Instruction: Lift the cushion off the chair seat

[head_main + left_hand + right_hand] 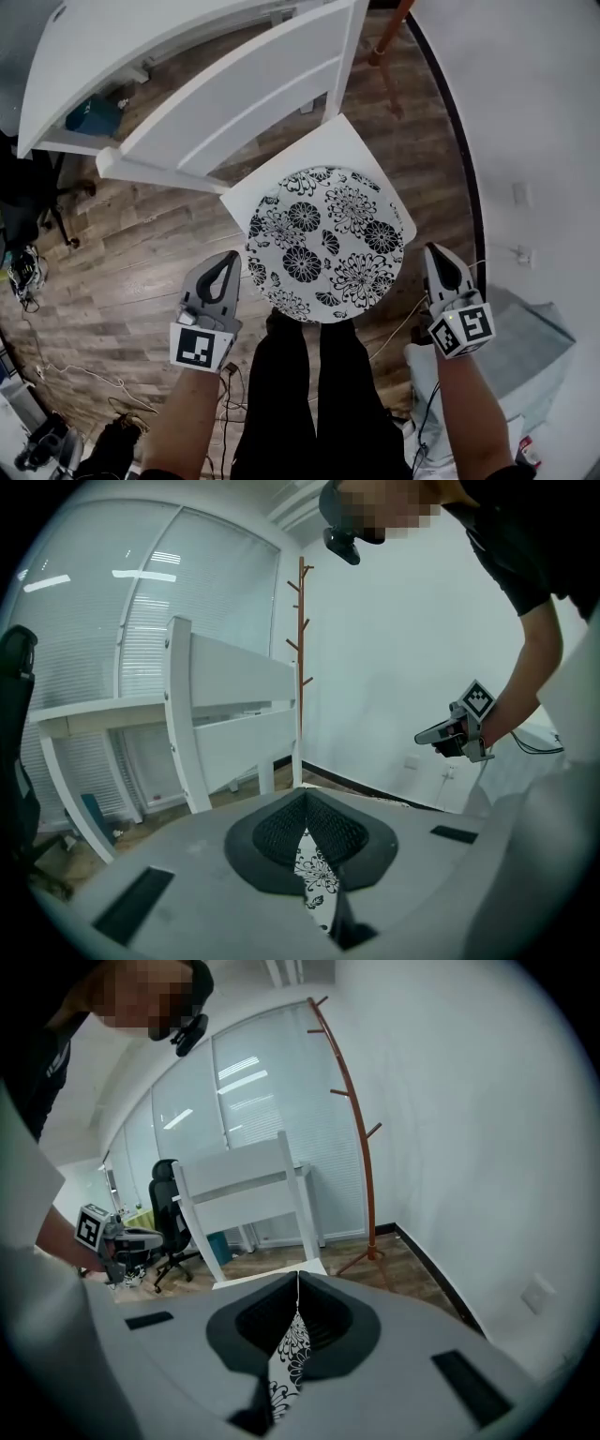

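While the left gripper [230, 257] and right gripper [437, 250] hang just beside it, each with fingers closed tip to tip on nothing, the floral cushion [326, 242] lies flat between them on the white chair [244, 94] seat.

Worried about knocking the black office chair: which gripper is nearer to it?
Left. The left gripper sits left of the round black-and-white floral cushion, on the side of the black office chair. The right gripper is beyond the cushion's opposite side, near the white wall.
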